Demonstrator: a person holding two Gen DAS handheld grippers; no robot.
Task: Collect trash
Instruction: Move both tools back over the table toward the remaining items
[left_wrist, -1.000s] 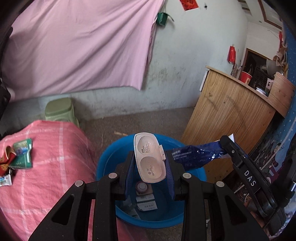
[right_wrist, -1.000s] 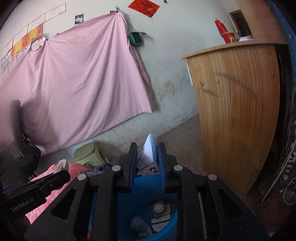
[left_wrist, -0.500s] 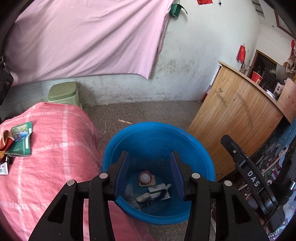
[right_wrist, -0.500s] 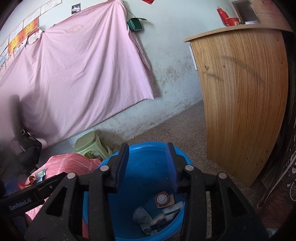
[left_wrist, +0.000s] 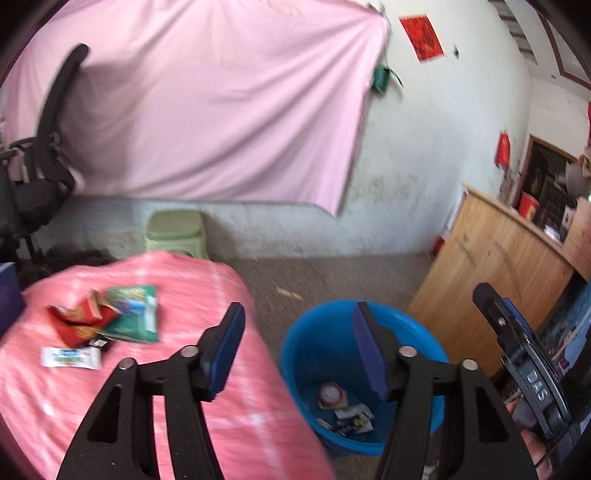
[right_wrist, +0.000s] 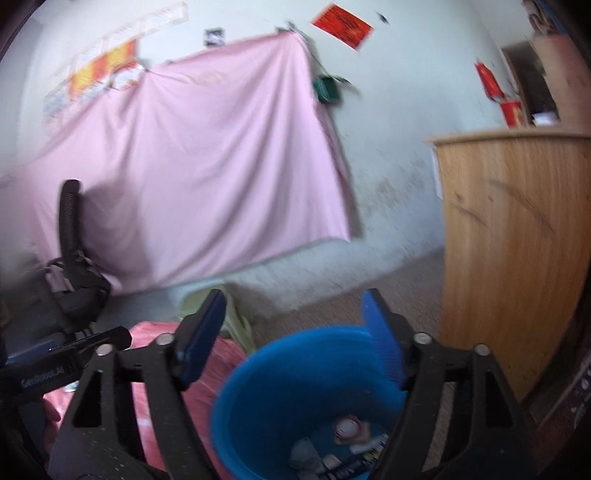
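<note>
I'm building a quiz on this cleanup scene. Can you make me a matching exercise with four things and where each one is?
Things:
1. green packet
2. round white-lidded container
3. green stool
4. red cup

Places:
A. on the wooden counter
B. inside the blue bucket
C. on the floor by the wall
D. on the pink cloth

Pairs: 1-D, 2-B, 3-C, 4-A

Each gripper, the left gripper (left_wrist: 297, 334) and the right gripper (right_wrist: 293, 319), is built of black plastic arms joined by silver screws, its fingers (left_wrist: 225, 347) faced with ribbed blue pads, with white lettering printed alongside.
</note>
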